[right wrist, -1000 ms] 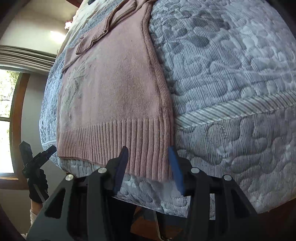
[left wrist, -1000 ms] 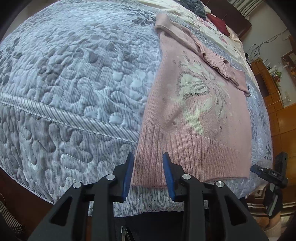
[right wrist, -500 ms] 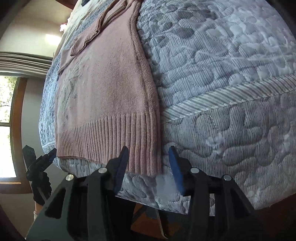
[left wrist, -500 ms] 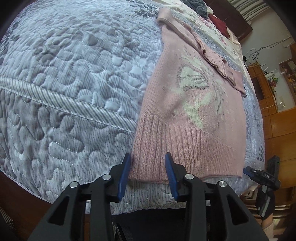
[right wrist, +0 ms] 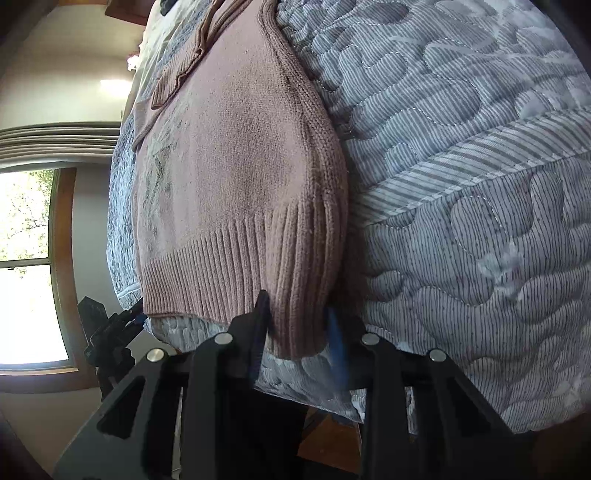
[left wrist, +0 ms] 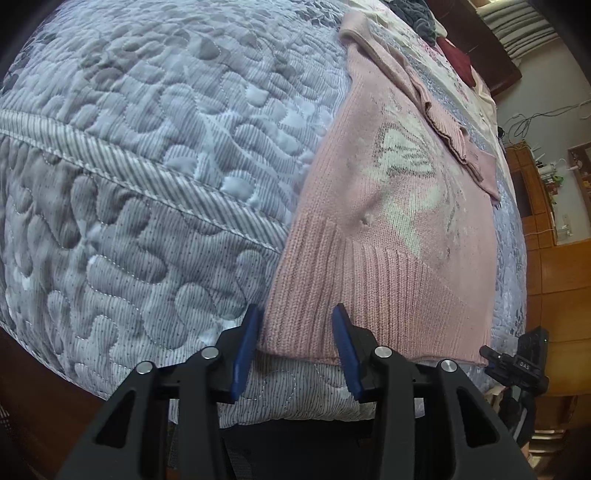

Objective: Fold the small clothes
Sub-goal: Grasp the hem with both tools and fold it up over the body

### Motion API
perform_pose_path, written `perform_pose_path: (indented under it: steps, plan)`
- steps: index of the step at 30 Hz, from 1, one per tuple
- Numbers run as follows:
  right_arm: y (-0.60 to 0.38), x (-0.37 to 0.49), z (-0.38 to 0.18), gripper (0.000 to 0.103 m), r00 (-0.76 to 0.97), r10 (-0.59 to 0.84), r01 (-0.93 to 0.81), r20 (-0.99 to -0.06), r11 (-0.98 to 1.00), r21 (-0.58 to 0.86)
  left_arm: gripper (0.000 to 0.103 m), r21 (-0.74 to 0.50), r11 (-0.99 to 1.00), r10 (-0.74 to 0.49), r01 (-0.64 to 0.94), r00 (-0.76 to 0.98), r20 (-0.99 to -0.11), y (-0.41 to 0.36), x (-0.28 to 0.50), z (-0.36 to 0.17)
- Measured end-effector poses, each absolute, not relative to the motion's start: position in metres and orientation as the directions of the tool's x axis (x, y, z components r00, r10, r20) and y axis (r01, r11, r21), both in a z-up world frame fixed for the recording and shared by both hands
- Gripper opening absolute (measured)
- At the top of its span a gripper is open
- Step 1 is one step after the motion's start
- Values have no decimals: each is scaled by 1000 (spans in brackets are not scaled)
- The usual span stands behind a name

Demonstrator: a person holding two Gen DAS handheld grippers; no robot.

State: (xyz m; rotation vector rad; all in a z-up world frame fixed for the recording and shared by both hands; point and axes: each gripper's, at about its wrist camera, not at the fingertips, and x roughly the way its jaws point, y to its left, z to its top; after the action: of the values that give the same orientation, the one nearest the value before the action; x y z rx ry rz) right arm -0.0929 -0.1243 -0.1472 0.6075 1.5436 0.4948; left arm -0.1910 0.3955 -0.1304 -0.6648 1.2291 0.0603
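On the quilted grey bedspread point(left wrist: 155, 155), at the near edge of the bed, lies one pink sweater point(left wrist: 391, 229), spread flat with its ribbed hem hanging over the edge toward the grippers.

Left gripper point(left wrist: 295, 332): blue-padded jaws apart, straddling the left corner of the hem; the pads stand on either side of the knit, and it cannot be told whether they touch it.

Sweater front: pale butterfly pattern point(left wrist: 410, 173) across the middle; one sleeve point(left wrist: 417, 88) folded over the chest, running toward the far right. A small pucker shows in the knit just above the ribbing.

Right gripper point(right wrist: 297, 317): jaws set around the right corner of the hem, which bunches and bulges between them; whether they press the knit cannot be told, as the right pad is blurred.

Far end of bed: a heap of dark grey and red clothes point(left wrist: 439, 33).

Right of the bed: wooden cabinets point(left wrist: 546, 206). On the opposite side of the room: a wood-framed window point(right wrist: 33, 266).
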Motion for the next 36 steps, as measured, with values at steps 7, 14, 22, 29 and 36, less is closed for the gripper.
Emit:
perform_pose_path:
  steps: [7,14,22,29,36]
  plan:
    - [-118,-90,-147,21,-31,639,66,-769,769,636,19,-541,724,-393,-427,389,-833,396,-185,-137]
    - [-132,-88,-121,15,24,751,83,-660,656,750,14,-688,592,-446,-419,541,-713,415,-204,-113]
    - [-145,-43,-83,15,120,809,117,-575,564,817,14,-681,644,-395,-349,611,-686,420,-164,-65]
    - [-138,19,-81,14,128,792,160,-597,578,800,14,-659,654,-361,-371,612,-703,427,-108,-66]
    - [-128,71,-105,15,103,773,221,-625,595,773,14,-637,645,-352,-421,577,-737,436,-64,-93]
